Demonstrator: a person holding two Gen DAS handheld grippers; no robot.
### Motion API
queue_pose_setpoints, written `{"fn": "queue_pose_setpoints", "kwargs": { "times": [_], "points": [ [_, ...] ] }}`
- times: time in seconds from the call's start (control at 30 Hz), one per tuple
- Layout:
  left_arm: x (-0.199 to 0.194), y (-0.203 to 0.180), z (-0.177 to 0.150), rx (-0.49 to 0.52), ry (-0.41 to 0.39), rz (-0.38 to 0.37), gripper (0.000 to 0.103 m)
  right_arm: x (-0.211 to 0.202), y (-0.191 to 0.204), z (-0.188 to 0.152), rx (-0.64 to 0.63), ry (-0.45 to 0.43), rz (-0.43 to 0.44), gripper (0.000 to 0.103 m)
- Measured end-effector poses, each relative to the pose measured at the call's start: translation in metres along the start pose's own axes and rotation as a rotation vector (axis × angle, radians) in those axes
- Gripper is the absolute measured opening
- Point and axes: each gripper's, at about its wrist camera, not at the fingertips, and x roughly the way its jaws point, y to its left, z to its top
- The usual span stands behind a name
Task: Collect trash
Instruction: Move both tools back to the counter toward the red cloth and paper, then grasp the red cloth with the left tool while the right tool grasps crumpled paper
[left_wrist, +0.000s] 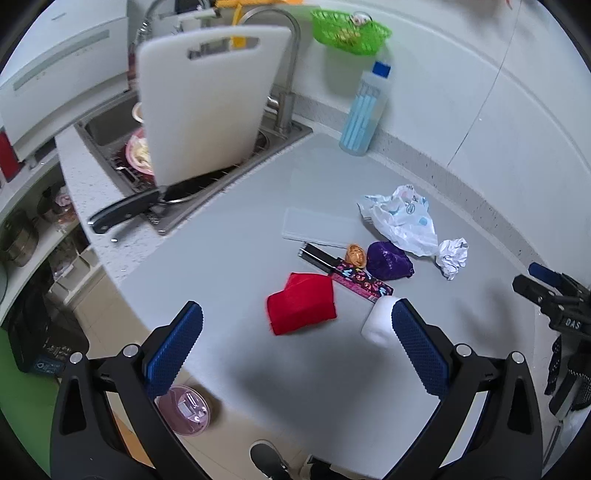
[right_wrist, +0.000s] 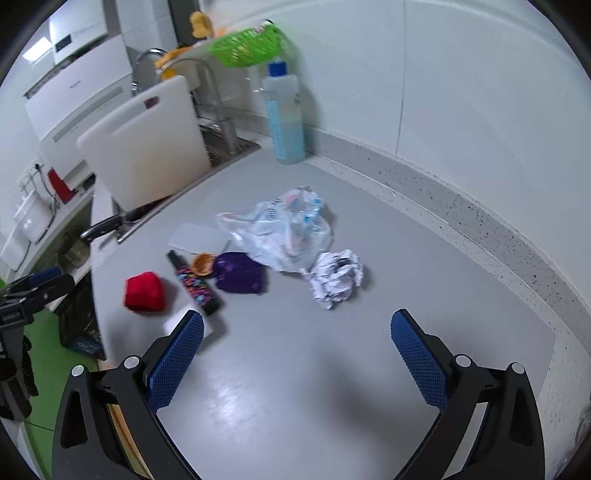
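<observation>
Cutting board (left_wrist: 207, 103) hides most of the sink (left_wrist: 99, 127). Knife (left_wrist: 123, 211) blade concealed. White block (left_wrist: 378, 321) partly behind a gripper finger. Green basket (right_wrist: 247, 46) blurred.

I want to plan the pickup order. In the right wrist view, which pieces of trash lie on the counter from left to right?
Red cloth → dark patterned stick → purple wrapper → crumpled paper ball. The orange piece and the plastic bag overlap others, so I leave them out.
</observation>
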Motion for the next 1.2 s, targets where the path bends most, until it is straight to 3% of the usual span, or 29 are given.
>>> {"fn": "queue_pose_setpoints", "kwargs": {
  "times": [0.5, 0.8, 0.83, 0.87, 0.9, 1.03, 1.07, 1.1, 1.2],
  "points": [
    [0.093, -0.011, 0.005, 0.004, 0.17, 0.044, 0.1, 0.098, -0.029, 0.023, -0.046, 0.151, -0.025, 0.097],
    [0.116, -0.006, -0.004, -0.003, 0.202, 0.064, 0.099, 0.137, -0.036, 0.03, -0.08, 0.2, -0.016, 0.097],
    [0.117, -0.005, -0.004, -0.01, 0.201, 0.059, 0.094, 0.139, -0.036, 0.031, -0.081, 0.201, -0.012, 0.097],
    [0.119, -0.004, -0.004, -0.013, 0.207, 0.056, 0.074, 0.141, -0.037, 0.031, -0.085, 0.204, -0.009, 0.097],
    [0.122, -0.005, -0.004, -0.016, 0.221, 0.055, 0.066, 0.144, -0.037, 0.031, -0.089, 0.207, -0.005, 0.097],
    [0.124, -0.008, -0.003, -0.018, 0.224, 0.042, 0.055, 0.147, -0.037, 0.03, -0.098, 0.209, 0.006, 0.096],
    [0.124, -0.009, -0.003, -0.018, 0.221, 0.037, 0.05, 0.147, -0.037, 0.03, -0.101, 0.208, 0.01, 0.09],
    [0.123, -0.01, -0.002, -0.014, 0.218, 0.04, 0.045, 0.148, -0.037, 0.03, -0.103, 0.212, 0.011, 0.076],
    [0.121, -0.011, -0.002, -0.018, 0.213, 0.034, 0.036, 0.151, -0.034, 0.03, -0.12, 0.218, -0.001, 0.069]
  ]
}}
